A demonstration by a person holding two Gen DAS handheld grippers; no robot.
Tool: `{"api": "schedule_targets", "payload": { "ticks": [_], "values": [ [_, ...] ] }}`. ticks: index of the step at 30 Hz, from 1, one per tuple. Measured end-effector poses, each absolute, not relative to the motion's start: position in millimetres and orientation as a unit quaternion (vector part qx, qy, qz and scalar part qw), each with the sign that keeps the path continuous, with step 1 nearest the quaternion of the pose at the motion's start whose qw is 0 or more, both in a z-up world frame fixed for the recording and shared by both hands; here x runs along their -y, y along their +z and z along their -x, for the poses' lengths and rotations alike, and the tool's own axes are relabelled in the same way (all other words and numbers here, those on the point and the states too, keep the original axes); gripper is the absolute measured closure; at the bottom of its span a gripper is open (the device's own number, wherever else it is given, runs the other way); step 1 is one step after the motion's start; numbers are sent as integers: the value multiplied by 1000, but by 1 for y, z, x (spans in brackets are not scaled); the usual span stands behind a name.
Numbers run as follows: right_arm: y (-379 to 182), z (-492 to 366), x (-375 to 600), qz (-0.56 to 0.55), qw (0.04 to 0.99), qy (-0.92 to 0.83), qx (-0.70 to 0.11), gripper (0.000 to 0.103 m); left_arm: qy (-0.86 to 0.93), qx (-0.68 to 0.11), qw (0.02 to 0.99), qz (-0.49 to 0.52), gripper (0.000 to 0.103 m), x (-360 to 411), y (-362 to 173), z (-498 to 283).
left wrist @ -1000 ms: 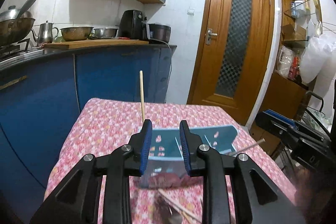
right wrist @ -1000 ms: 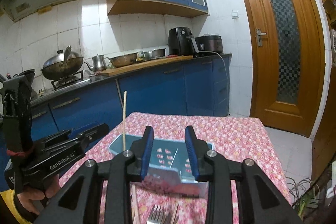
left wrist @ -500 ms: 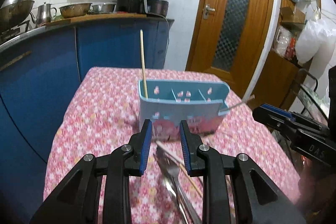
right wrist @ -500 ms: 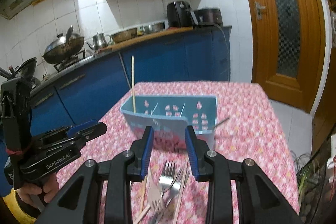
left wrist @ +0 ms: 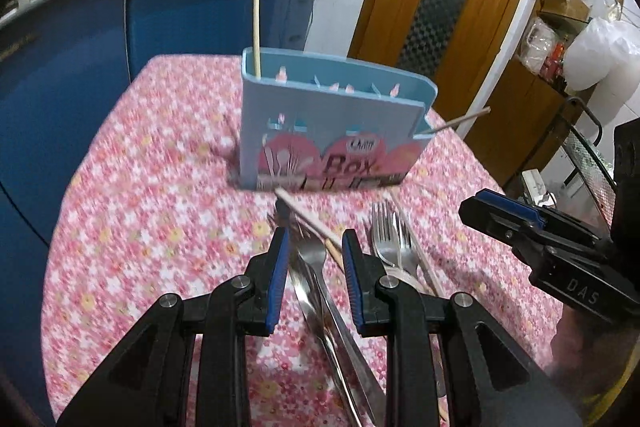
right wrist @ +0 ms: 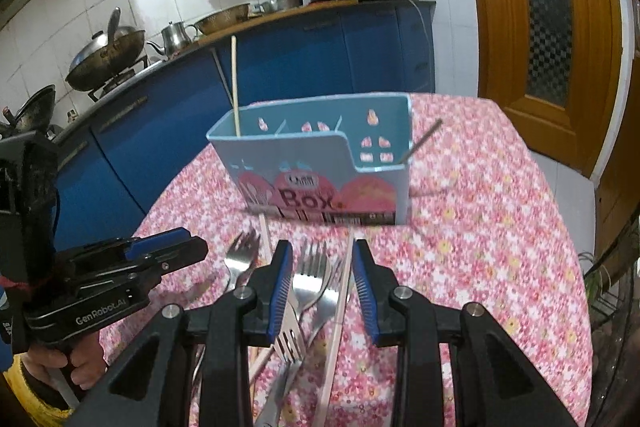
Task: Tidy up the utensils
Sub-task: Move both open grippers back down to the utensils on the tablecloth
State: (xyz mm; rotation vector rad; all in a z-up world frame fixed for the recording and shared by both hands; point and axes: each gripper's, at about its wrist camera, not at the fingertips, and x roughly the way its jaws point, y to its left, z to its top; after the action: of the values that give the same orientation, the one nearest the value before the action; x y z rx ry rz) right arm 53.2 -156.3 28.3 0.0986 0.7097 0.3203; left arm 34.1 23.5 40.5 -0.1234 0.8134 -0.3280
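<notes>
Floral table (right wrist: 480, 211) holds organizer (right wrist: 320, 167) labelled "Box".

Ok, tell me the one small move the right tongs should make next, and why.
Probably lower the right tongs a little further and close on one fork. Both tongs stand open with nothing held, the forks and chopsticks lie loose on the tablecloth under them, and the blue utensil box holds only one upright chopstick.
</notes>
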Motion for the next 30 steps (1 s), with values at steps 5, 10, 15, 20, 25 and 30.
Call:
{"api": "schedule_targets", "payload": {
  "ticks": [5,10,15,20,25,30],
  "values": [
    [18,-55,159,-54,918,156,-360,69,-156,-413,896,52,77,-21,28,-34],
    [11,-57,162,-61,914,156,-370,69,-148,-429,890,41,77,-20,20,-36],
    [5,-59,163,-60,910,154,-379,69,-157,-441,882,52,77,-19,18,-38],
    [-2,-61,166,-62,906,151,-390,69,-173,-438,881,49,77,-11,21,-34],
    [-9,-63,168,-63,902,148,-400,69,-192,-443,874,50,77,0,23,-33],
    [-17,-70,167,-58,895,149,-416,69,-190,-444,874,50,77,7,23,-35]
  ]
}}
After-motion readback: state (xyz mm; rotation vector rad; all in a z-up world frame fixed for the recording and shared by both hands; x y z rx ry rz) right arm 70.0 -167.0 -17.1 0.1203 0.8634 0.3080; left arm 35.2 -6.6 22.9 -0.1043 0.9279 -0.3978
